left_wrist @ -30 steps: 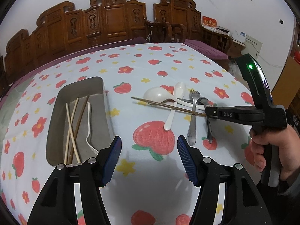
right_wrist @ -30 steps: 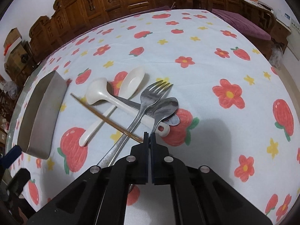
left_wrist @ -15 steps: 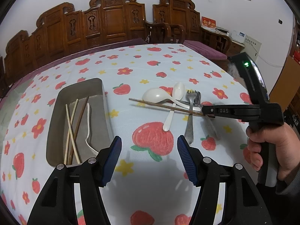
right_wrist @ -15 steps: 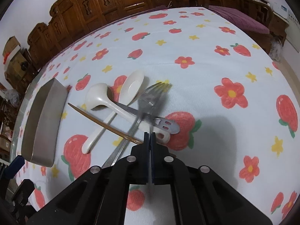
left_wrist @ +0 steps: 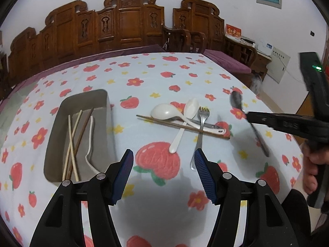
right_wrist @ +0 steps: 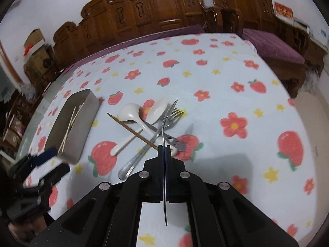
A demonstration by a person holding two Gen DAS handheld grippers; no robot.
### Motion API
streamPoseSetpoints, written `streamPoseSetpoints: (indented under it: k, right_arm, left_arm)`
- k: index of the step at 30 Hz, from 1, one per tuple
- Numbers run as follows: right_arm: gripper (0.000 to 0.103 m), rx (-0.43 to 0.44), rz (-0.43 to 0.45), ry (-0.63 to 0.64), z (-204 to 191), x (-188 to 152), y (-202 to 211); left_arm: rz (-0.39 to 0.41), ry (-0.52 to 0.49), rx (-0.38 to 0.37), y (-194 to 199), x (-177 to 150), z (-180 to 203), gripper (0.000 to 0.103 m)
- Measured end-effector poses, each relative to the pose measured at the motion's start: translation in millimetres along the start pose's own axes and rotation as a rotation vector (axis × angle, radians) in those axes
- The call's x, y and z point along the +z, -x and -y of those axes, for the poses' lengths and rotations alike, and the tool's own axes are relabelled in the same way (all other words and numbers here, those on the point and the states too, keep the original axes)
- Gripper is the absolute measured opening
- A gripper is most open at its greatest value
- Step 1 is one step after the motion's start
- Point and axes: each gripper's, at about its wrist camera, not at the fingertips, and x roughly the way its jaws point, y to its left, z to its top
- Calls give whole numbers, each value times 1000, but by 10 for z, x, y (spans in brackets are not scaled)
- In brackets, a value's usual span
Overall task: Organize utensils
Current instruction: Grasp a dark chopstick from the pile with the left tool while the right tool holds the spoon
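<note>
My right gripper (right_wrist: 164,148) is shut on a metal spoon (right_wrist: 167,121) and holds it tilted above the table; the spoon (left_wrist: 236,100) and gripper (left_wrist: 249,118) also show at the right of the left wrist view. On the cloth lie a white ladle (left_wrist: 164,113), a white spoon (left_wrist: 190,108), a metal fork (left_wrist: 201,123), a brown chopstick (left_wrist: 181,126) and a metal knife (right_wrist: 174,142), crossed in a pile. My left gripper (left_wrist: 163,168) is open and empty, near the table's front. A grey tray (left_wrist: 61,123) at left holds chopsticks (left_wrist: 76,140) and a thin white utensil (left_wrist: 90,142).
The table has a white cloth with strawberries and flowers (left_wrist: 158,160). Carved wooden chairs (left_wrist: 127,24) stand along its far side. A purple bench (right_wrist: 273,45) is at the back right. Boxes (right_wrist: 33,47) sit at the far left.
My right gripper has lifted the metal spoon out of the pile, up and to the right. The brown chopstick lies on the pile. My left gripper has not moved.
</note>
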Motion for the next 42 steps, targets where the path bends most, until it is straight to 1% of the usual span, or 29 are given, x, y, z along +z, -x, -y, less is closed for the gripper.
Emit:
streamPoseSetpoints:
  k: [2,5,10,15,16,18,22,25,27,29,32,34,35,36,37,38,39,42]
  right_arm:
    - [2,-6,5,20,62,-15,86]
    - [2,-17,10,42,181,-71,194]
    - [2,-38,12,47,393,-179,215]
    - [2,-29,12,28,521,-243,125]
    - [2,-27,12,27,525,-240,106]
    - [2,-20,14,28,548,-235,77]
    - [2,-7,27,25,565,-222,69]
    - [2,7,29,18,582,-214,61]
    - [2,10,30,16,587,-212,64]
    - [2,15,29,12,597,-209,66]
    - [2,17,31,12,599,-204,77]
    - [2,18,34,12,597,-199,86]
    - [2,19,35,13,593,-198,91]
    - [2,19,35,14,590,-199,93]
    - [2,20,35,13,589,-200,98]
    - [2,21,35,14,587,-201,106]
    - [2,22,36,16,578,-200,109]
    - [2,24,41,23,555,-198,133]
  left_arm:
    - [1,2,9,-45,45,50,59]
    - [-14,29,-4,-154,121,115,59]
    - [-31,44,12,-391,243,301,59]
    - [-81,102,13,-708,322,428,55]
    - [-88,111,15,-753,326,439,50]
    - [-107,126,27,-873,344,476,46]
    - [-138,156,48,-1063,381,526,44]
    - [-155,168,74,-1168,397,559,44]
    - [-176,163,111,-1248,396,598,42]
    - [-194,158,128,-1301,386,625,40]
    - [-198,149,139,-1317,361,632,36]
    - [-203,150,130,-1294,348,634,28]
    - [-206,151,129,-1281,340,630,27]
    - [-224,156,131,-1278,320,617,18]
    - [-238,163,124,-1289,304,606,15]
    - [-235,176,117,-1270,282,585,14]
    - [-251,184,130,-1272,257,558,14]
    - [-254,198,118,-1263,226,521,14]
